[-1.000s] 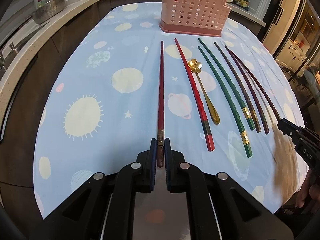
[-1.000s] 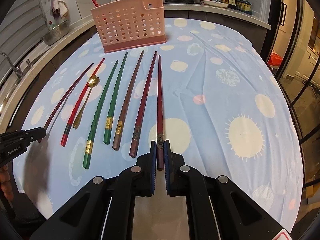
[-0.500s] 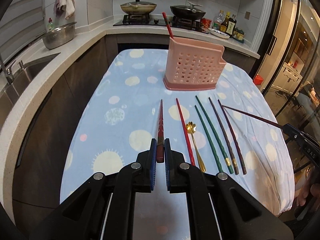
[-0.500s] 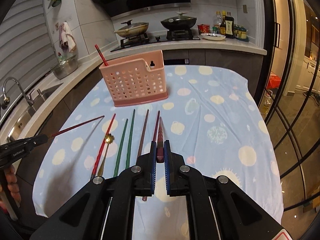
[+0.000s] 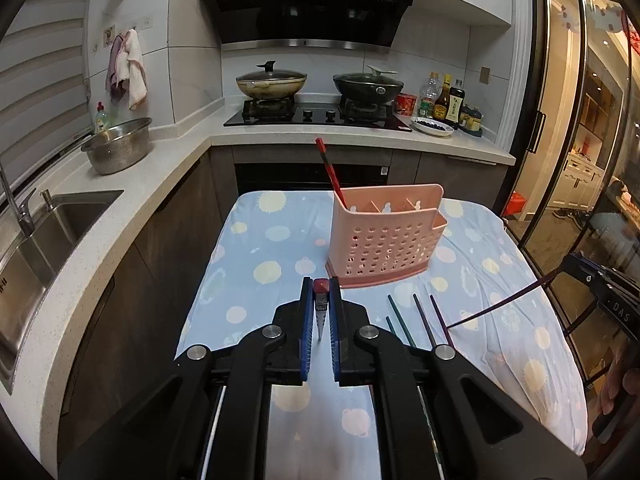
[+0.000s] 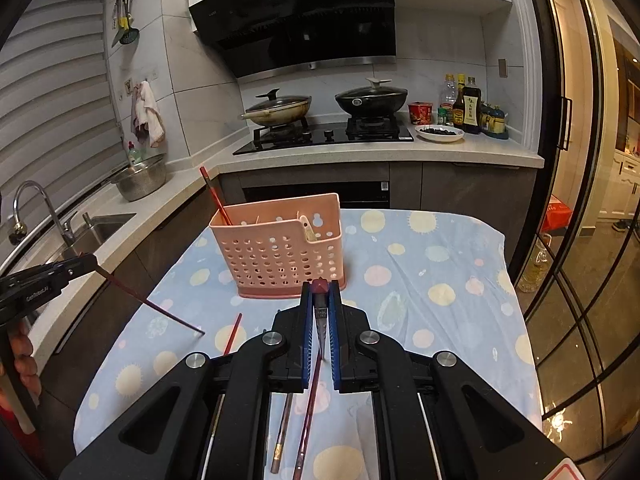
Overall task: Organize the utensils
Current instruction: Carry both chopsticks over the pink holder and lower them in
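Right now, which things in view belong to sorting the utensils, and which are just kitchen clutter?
Job:
- left gripper, dark red chopstick
- right gripper, second dark red chopstick
- pink holder
- chopsticks on cloth

Clutter:
- pans
- sauce bottles
- steel colander

"DAS" on right hand-held gripper (image 5: 600,292), "19" on range hood (image 6: 304,8)

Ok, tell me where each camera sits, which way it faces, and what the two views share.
Left wrist: on the left tongs, facing the pink utensil basket and stove; right tongs at the right edge.
Right wrist: on the right tongs, same direction; left tongs and a hand at the left edge.
Shared: basket, blue tablecloth, each tongs shut on a dark red chopstick.
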`<state>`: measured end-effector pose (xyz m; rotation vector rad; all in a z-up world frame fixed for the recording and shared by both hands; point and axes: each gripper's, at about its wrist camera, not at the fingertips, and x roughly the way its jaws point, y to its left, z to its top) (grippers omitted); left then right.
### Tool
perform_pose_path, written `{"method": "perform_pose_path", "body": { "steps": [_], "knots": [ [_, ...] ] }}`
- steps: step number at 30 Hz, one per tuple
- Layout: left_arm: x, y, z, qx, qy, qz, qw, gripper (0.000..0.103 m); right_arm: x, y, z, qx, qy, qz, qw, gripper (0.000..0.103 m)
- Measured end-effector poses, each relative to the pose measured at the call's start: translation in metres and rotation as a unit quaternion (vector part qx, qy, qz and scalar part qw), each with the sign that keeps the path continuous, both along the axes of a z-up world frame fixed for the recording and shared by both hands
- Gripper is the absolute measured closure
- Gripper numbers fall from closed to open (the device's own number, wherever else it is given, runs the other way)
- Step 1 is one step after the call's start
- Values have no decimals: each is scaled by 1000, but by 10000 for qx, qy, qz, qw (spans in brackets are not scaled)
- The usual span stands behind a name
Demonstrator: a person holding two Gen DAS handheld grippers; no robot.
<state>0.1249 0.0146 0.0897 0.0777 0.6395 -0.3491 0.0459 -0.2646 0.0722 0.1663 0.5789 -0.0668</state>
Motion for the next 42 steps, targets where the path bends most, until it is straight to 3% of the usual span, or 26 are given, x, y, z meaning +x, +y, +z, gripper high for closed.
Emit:
{"method": "perform_pose_path", "body": {
  "steps": [12,21,28,35,42],
  "knots": [
    [23,-20,40,-98,-473,-152,9987,96,32,-13,27,130,-271,80,9995,96],
    [41,-48,111,-414,-1202,-431,9909,96,68,-16,92,97,-927,213,9954,96],
    [72,-70,149,-538,-1480,-500,9863,96,114,-15,133,204,-1238,280,9917,96],
    [109,-92,143,-499,-1307,-517,9888,96,164,-3,133,347,-1129,385,9923,96],
    [142,-103,100,-324,-803,-484,9951,96,202,2,83,398,-542,422,9968,96]
  ]
}}
